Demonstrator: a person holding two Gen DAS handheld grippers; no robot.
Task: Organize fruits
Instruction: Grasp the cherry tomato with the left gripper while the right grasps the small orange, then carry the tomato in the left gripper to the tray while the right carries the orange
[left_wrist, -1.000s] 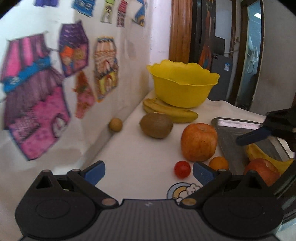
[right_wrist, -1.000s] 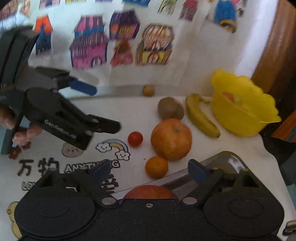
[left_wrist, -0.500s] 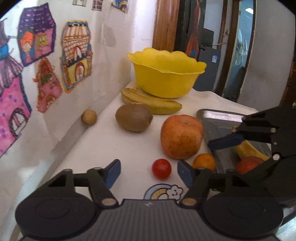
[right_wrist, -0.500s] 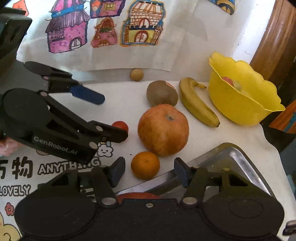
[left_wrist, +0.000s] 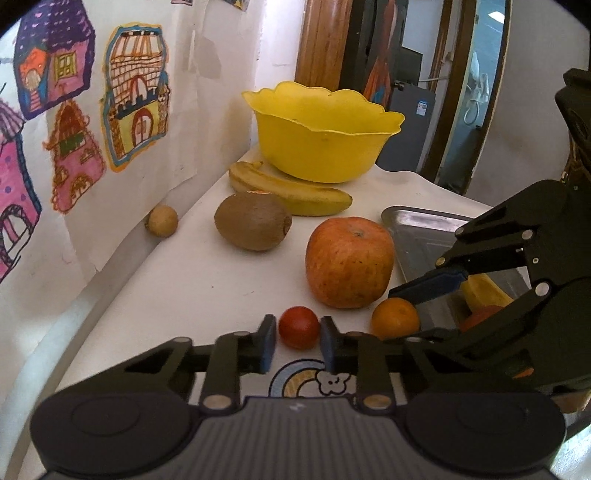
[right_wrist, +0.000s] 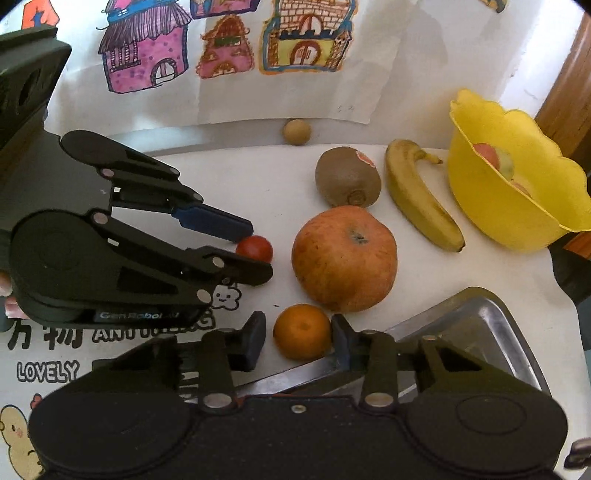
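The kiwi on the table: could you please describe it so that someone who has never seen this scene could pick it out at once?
Start at the yellow bowl at the far end of the white table; a banana lies just beside it. The kiwi sits next to that banana, behind the big apple. It alone is brown, fuzzy and egg-shaped, with a small sticker.

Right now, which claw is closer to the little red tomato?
Left. The left claw has the tomato between its fingertips; the right claw sits around the small orange beside the metal tray.
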